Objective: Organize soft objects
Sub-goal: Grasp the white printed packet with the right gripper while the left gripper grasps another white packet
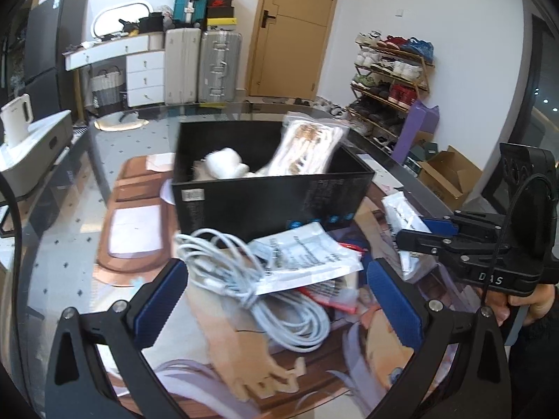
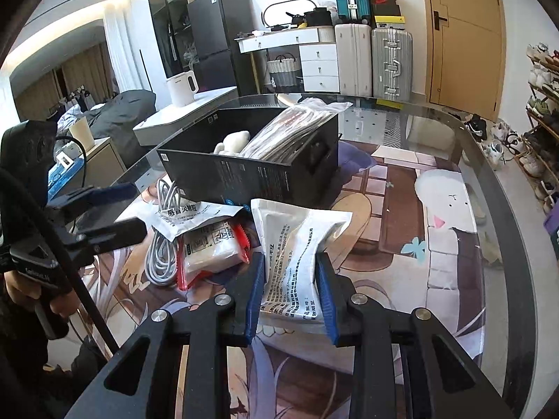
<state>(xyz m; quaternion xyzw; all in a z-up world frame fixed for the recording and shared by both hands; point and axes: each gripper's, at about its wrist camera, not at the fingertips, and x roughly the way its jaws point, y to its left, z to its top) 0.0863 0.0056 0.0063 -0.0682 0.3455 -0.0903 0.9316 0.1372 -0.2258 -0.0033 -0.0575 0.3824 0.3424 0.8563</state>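
1. In the left wrist view, the left gripper [image 1: 276, 291] hangs wide open over a coiled cable [image 1: 258, 293] and a white pouch [image 1: 304, 262] on the surface [image 1: 70, 244].
2. Behind them stands a black box [image 1: 272, 199] holding a plush [image 1: 223, 164] and a clear packet [image 1: 307, 150] that leans out over its rim.
3. In the right wrist view, the right gripper [image 2: 290, 289] is clamped on a white bag [image 2: 297, 262], with both blue pads pressing on its sides.
4. To its left lie a red-edged pack [image 2: 213, 248], the pouch [image 2: 188, 218] and the cable [image 2: 160, 255], all near the box [image 2: 251, 174].
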